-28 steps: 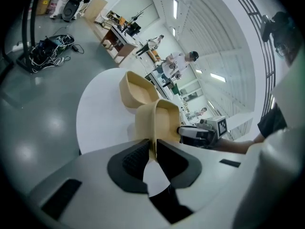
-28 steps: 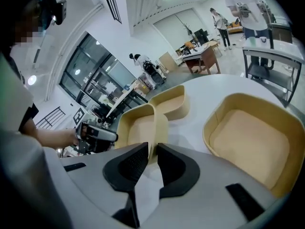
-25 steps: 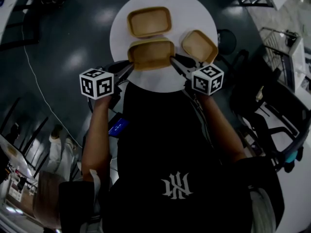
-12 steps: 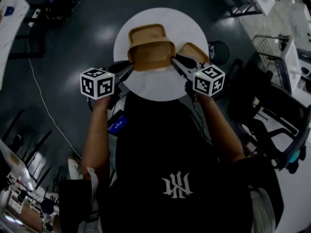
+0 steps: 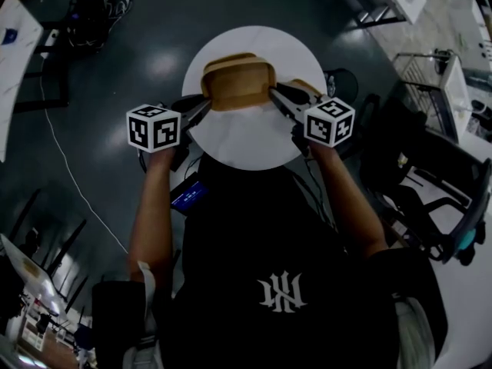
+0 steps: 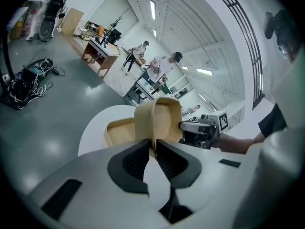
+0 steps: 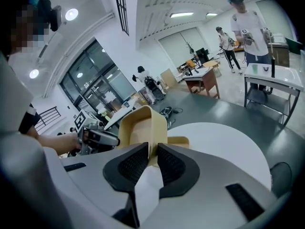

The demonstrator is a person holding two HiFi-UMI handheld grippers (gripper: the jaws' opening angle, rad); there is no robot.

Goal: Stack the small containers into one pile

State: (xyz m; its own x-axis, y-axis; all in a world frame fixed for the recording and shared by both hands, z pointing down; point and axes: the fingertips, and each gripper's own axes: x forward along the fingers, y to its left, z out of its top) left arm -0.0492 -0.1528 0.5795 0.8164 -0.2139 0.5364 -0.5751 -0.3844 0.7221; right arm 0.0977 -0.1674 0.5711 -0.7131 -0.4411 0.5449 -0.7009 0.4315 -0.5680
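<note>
Both grippers hold one tan rectangular container [image 5: 240, 84] by its short ends over the round white table [image 5: 246, 137]. My left gripper [image 5: 204, 104] is shut on its left rim and my right gripper [image 5: 274, 94] on its right rim. In the left gripper view the rim [image 6: 159, 116] sits between the pads [image 6: 138, 156], with the right gripper [image 6: 200, 130] beyond. A second tan container [image 5: 223, 59] lies mostly hidden under the held one and shows again in the left gripper view [image 6: 119, 130]. A third container [image 5: 309, 88] peeks out behind the right gripper and is also seen in the right gripper view [image 7: 178, 141].
A black office chair [image 5: 415, 183] and metal racks [image 5: 450, 75] stand to the right of the table. A cable [image 5: 69, 167] runs over the dark floor at the left. People and desks [image 7: 205, 78] stand far off in the hall.
The two grippers have carried the held container away from the person, from the table's near side to over the far container, which it now mostly covers. The right-hand container is now largely hidden.
</note>
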